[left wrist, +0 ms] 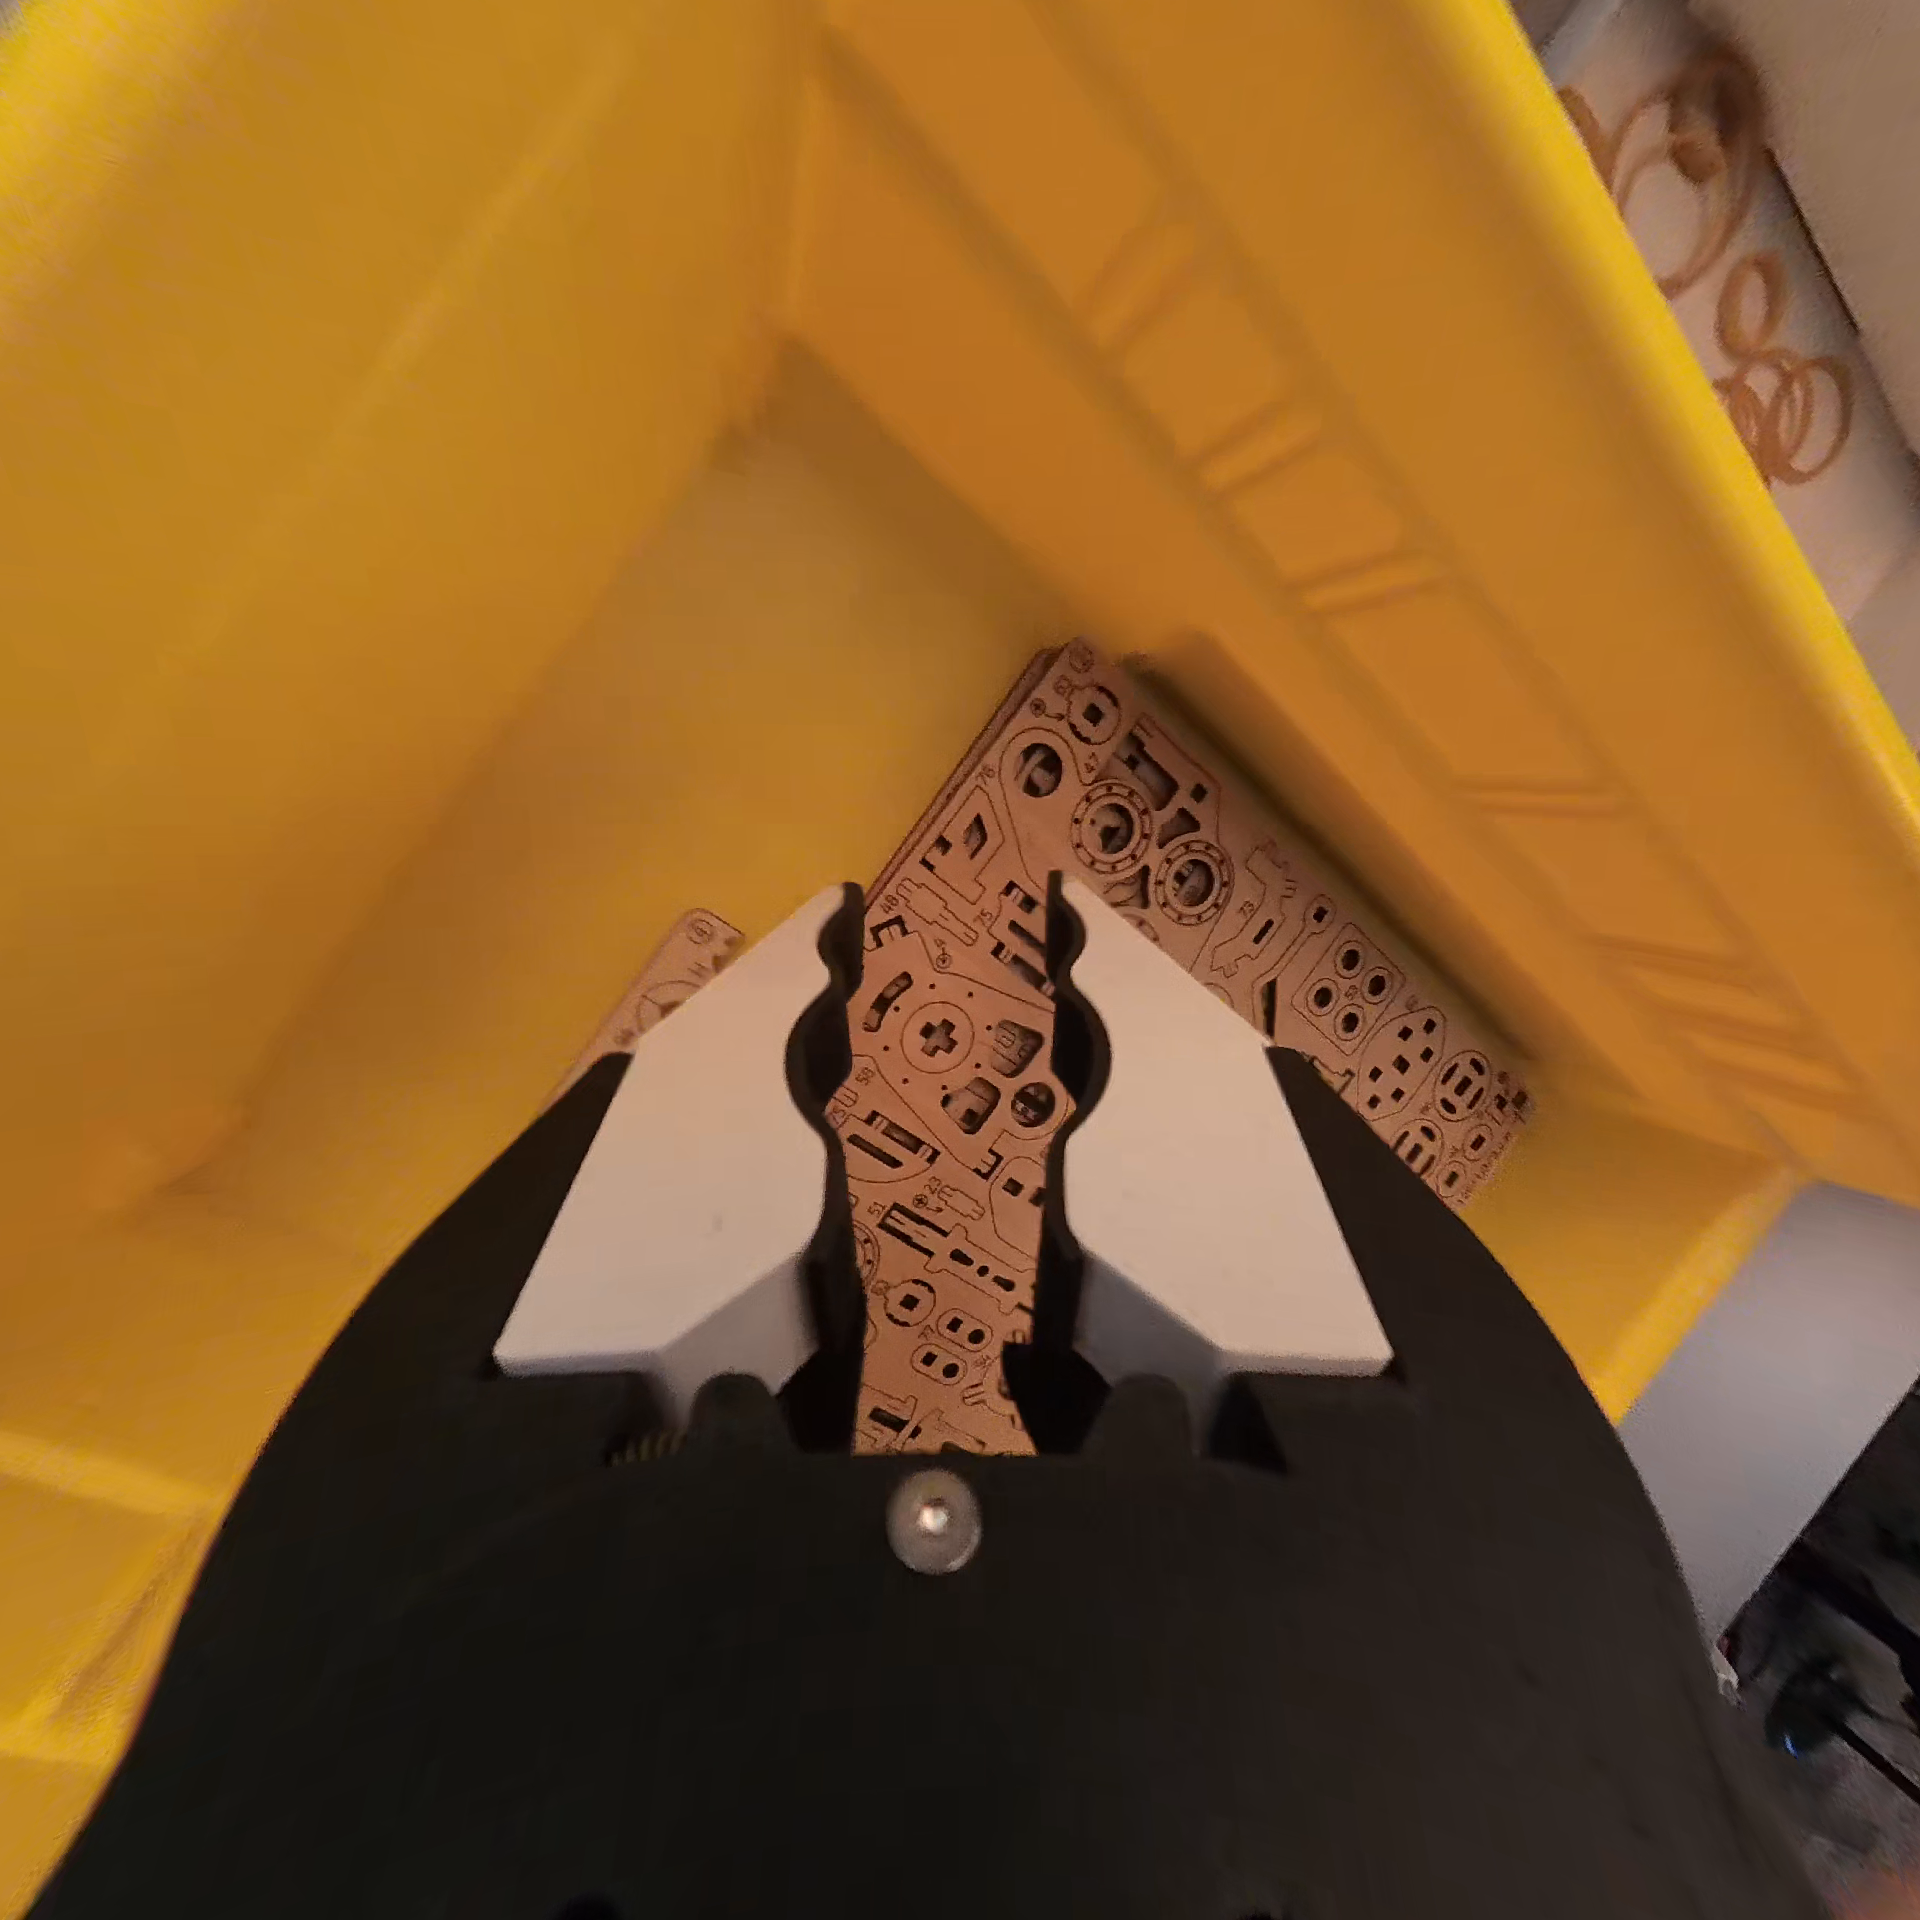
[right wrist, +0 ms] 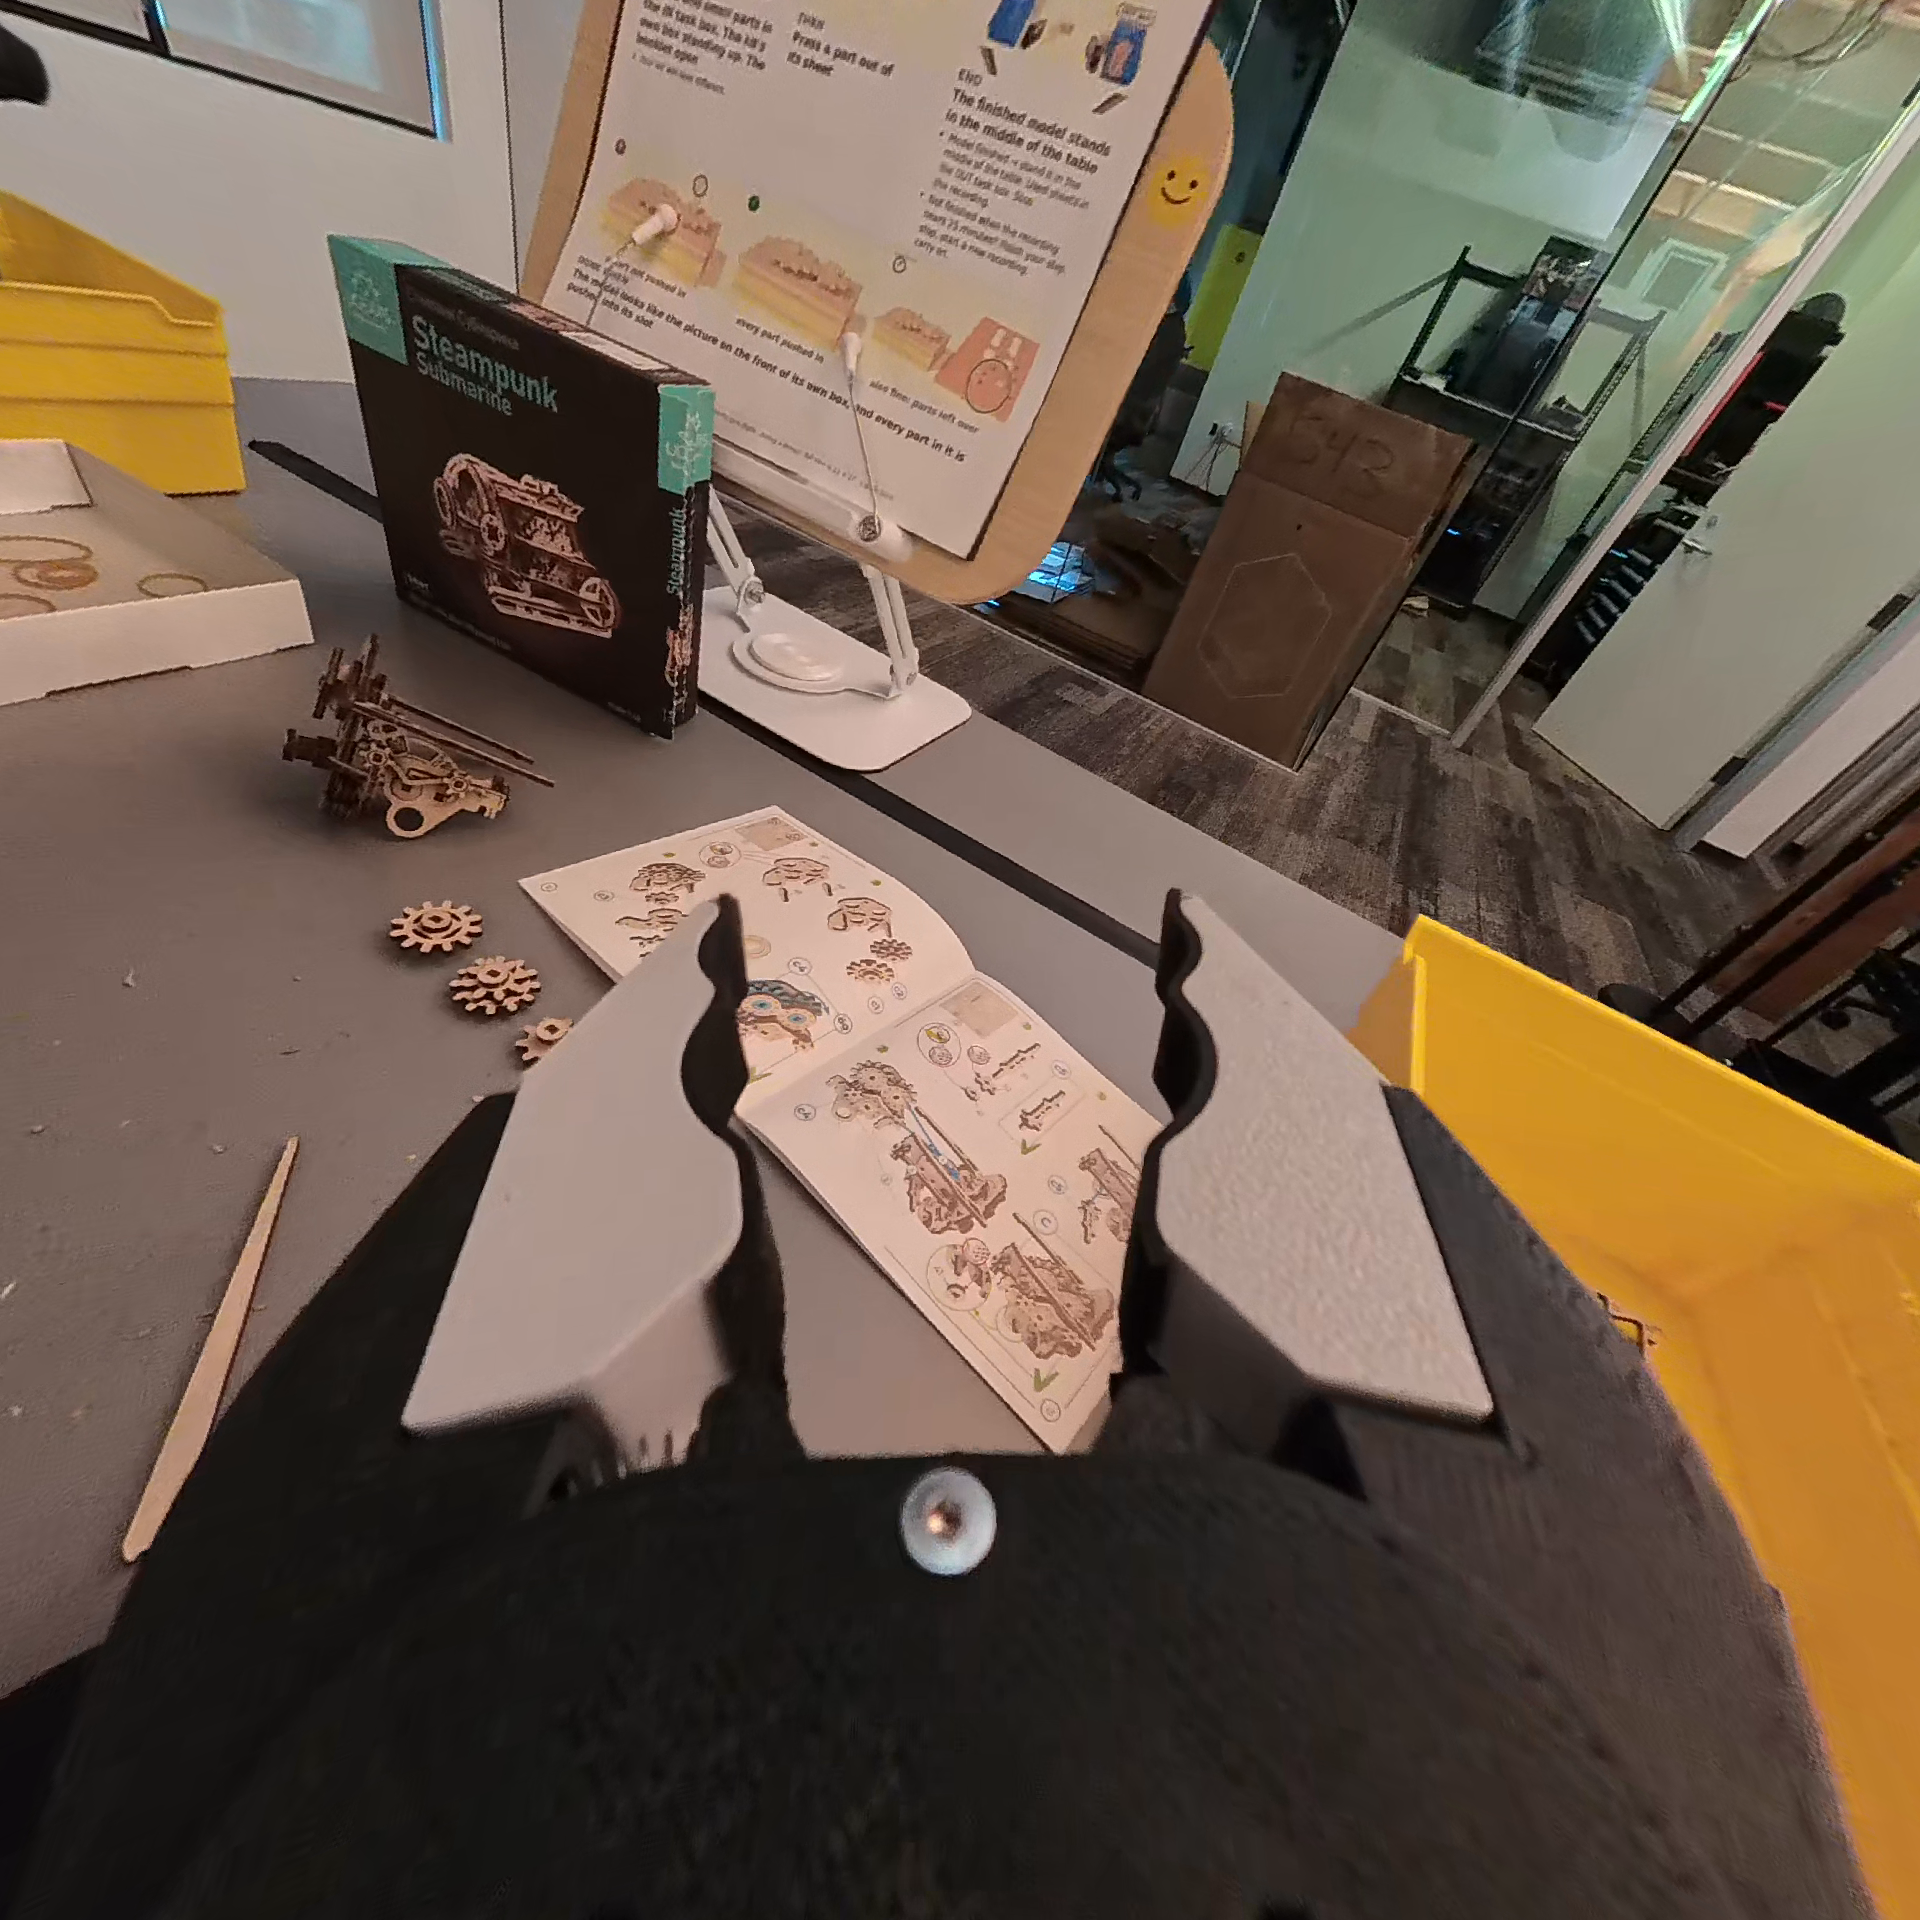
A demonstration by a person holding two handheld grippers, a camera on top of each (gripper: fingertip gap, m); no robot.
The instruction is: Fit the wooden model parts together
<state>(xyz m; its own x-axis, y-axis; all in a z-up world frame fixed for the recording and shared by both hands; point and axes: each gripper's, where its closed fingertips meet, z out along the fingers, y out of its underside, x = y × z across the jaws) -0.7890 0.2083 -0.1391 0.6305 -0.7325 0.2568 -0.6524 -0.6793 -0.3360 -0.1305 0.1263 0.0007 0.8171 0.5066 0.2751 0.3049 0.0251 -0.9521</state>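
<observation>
In the left wrist view my left gripper (left wrist: 956, 904) reaches down into a yellow bin (left wrist: 520, 520). Its jaws stand a narrow gap apart, just over a laser-cut wooden parts sheet (left wrist: 1195, 914) lying in the bin's corner. The sheet's face shows through the gap. A second sheet (left wrist: 681, 977) peeks out left of the fingers. In the right wrist view my right gripper (right wrist: 951, 909) is open and empty above an open instruction booklet (right wrist: 935, 1122). A part-built wooden model (right wrist: 400, 748) and three loose wooden gears (right wrist: 494, 982) lie on the grey table (right wrist: 156, 987) to the left.
A wooden stick (right wrist: 213, 1351) lies front left. The kit box (right wrist: 530, 499) stands behind the model, beside a white stand holding an instruction board (right wrist: 862, 260). A white tray (right wrist: 135, 592) and a yellow bin (right wrist: 104, 364) sit far left; another yellow bin (right wrist: 1662, 1195) is at right. My right gripper's tips are some 20 cm from the wooden stick (right wrist: 213, 1351).
</observation>
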